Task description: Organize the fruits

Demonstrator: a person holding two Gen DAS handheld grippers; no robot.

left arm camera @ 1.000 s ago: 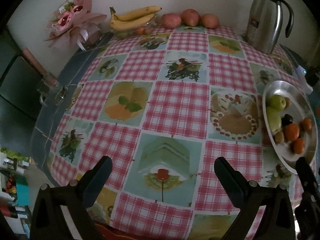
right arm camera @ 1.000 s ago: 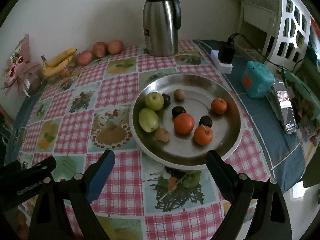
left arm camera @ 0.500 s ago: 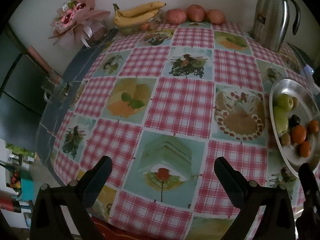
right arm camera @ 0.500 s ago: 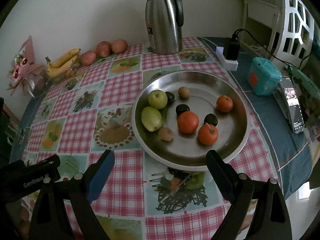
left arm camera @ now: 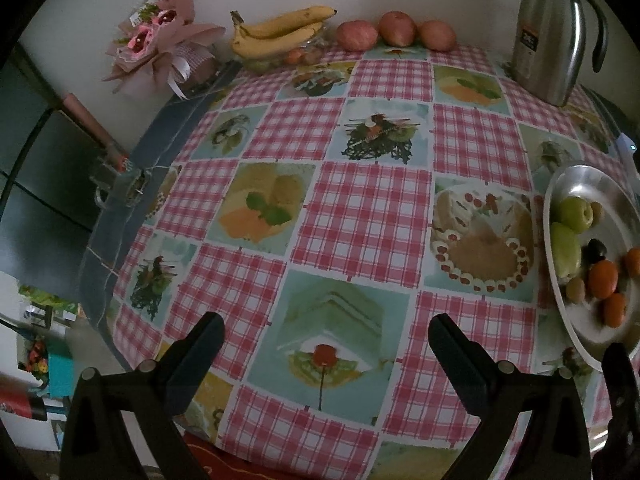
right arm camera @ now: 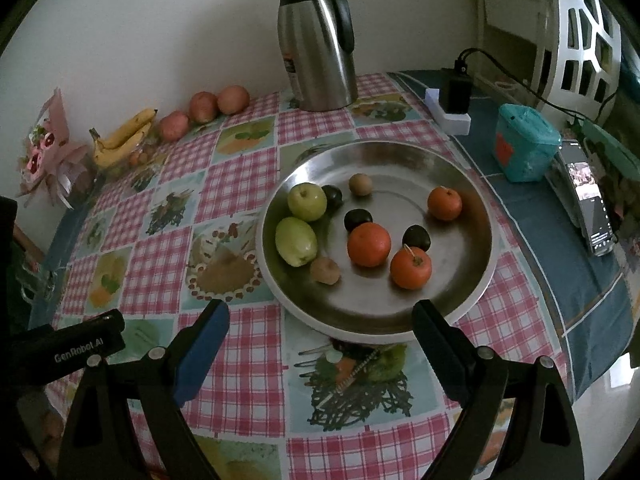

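Observation:
A round metal tray (right arm camera: 400, 156) sits on the checked tablecloth and holds two green fruits (right arm camera: 307, 201), three oranges (right arm camera: 369, 244), dark plums (right arm camera: 357, 219) and small brown fruits (right arm camera: 325, 270). My right gripper (right arm camera: 322, 322) hovers open just in front of the tray's near rim, nothing between its fingers. In the left wrist view the tray (left arm camera: 576, 184) lies at the right edge. My left gripper (left arm camera: 326, 338) stands open over the bare cloth, empty. Bananas (left arm camera: 280, 34) and three reddish apples (left arm camera: 394, 32) line the far wall.
A steel thermos jug (right arm camera: 318, 40) stands behind the tray. A power strip with plug (right arm camera: 452, 108), a teal box (right arm camera: 526, 142) and a phone (right arm camera: 588, 204) lie right of it. A pink bouquet (left arm camera: 160, 44) sits at the far left corner. The table edge drops off at left.
Both views have tilted slightly, so the table appears a little lower and nearer. Neither gripper has changed its opening, and no fruit has moved.

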